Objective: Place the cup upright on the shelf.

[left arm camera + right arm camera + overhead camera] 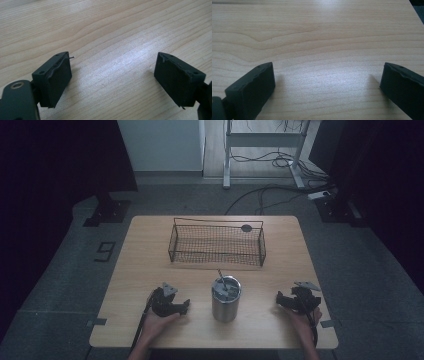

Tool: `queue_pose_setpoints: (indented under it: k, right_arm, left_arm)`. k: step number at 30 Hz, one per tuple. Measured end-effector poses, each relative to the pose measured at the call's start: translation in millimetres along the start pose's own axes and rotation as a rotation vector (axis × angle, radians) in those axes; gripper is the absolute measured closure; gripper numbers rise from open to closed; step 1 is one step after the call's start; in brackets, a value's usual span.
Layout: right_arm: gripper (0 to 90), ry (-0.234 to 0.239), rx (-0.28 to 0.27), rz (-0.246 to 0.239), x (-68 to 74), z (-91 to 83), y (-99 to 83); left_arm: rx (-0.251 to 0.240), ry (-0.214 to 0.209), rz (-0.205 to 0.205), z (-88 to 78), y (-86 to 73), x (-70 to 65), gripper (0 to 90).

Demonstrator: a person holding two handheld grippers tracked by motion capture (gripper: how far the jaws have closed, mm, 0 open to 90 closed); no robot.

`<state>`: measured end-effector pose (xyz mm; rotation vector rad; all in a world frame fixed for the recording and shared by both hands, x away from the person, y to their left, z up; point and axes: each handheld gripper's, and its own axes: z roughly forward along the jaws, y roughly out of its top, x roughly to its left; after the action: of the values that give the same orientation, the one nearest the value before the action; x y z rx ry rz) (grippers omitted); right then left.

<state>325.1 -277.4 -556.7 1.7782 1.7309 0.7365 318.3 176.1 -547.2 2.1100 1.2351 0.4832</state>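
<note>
Both grippers (left gripper (184,306), right gripper (280,300)) rest released on the wooden table (145,270); grey floor (60,270).

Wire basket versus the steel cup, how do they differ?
The wire basket is long, low and dark open mesh; the steel cup is tall, round and solid shiny metal. The wire basket sits farther back, the steel cup nearer the person. Both stand upright on the wooden table.

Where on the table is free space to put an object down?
Bare wood lies between the wire basket and the steel cup, and along the table edges beside it. The front is crowded: left gripper, cup, right gripper.
</note>
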Motion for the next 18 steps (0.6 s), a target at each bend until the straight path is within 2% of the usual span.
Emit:
queue_pose_setpoints:
  k: [18]
  right_arm:
    - [0.0, 0.002, -0.004, -0.003, 0.4, -0.6, -0.6]
  left_arm:
    - [0.002, -0.006, 0.006, -0.5, -0.5, 1.0, 14.1]
